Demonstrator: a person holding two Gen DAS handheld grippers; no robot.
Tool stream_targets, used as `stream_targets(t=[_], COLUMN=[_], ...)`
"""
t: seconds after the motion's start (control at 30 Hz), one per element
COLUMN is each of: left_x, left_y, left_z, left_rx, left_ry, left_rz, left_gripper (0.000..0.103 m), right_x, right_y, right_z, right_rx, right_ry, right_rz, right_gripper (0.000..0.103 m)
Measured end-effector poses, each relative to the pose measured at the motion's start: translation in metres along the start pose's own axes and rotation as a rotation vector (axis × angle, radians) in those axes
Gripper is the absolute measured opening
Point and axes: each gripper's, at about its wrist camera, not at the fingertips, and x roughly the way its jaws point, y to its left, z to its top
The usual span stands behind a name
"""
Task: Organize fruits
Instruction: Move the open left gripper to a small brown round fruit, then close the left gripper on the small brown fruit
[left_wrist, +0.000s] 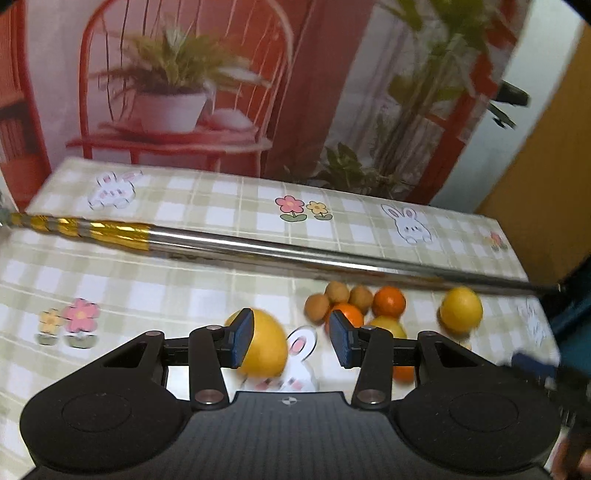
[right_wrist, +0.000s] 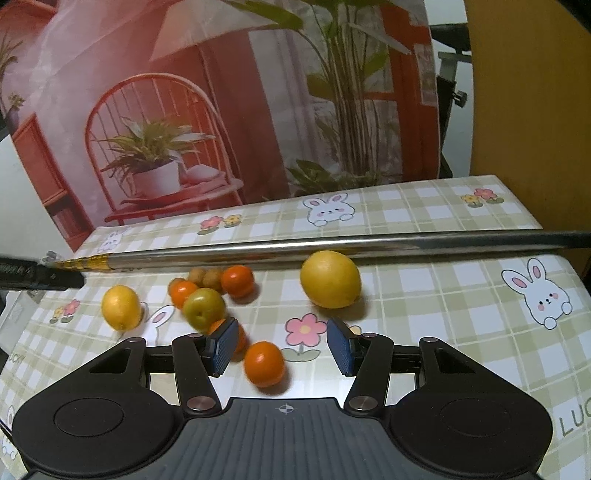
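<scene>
Your checked worktop (right_wrist: 424, 295) has fruit scattered below a metal pole (right_wrist: 332, 245). Both your fingers are spread wide, holding nothing. A tangerine (right_wrist: 264, 363) sits between your right gripper (right_wrist: 282, 347) fingers; a lemon (left_wrist: 264, 345) is behind your left gripper (left_wrist: 291, 341) left finger.

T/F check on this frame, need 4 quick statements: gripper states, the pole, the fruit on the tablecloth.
1. The right gripper is shut on a small orange mandarin. False: it is open; the mandarin lies loose on the checked tablecloth.
2. The left gripper is open and empty. True.
3. A long silver metal pole with a gold-striped end crosses beyond the fruit. True.
4. The big yellow round fruit sits in a bowl. False: it rests directly on the tablecloth.
</scene>
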Motion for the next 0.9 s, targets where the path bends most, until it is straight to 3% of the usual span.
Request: stream_targets(t=[0.17, 0.5, 0.9], left_x=[0.046, 0.092, 0.099], left_y=[-0.002, 0.005, -0.008], left_z=[0.014, 0.014, 0.018], left_rx=[-0.100, -0.241, -0.171], left_ry=[0.084, 0.150, 0.143], left_rz=[-0.014, -0.045, -0.031], left_gripper=[0.033, 0.031, 0.031], right_x=[0.012, 0.026, 0.029], right_y=[-0.013, -0.039, -0.044], right_z=[0.000, -0.009, -0.011], right_rx=[0.014, 0.072, 0.080], right_ry=[0.009, 0.041, 0.058], right_rz=[-0.009, -0.020, -0.031], right_gripper=[0.050, 0.050, 0.050])
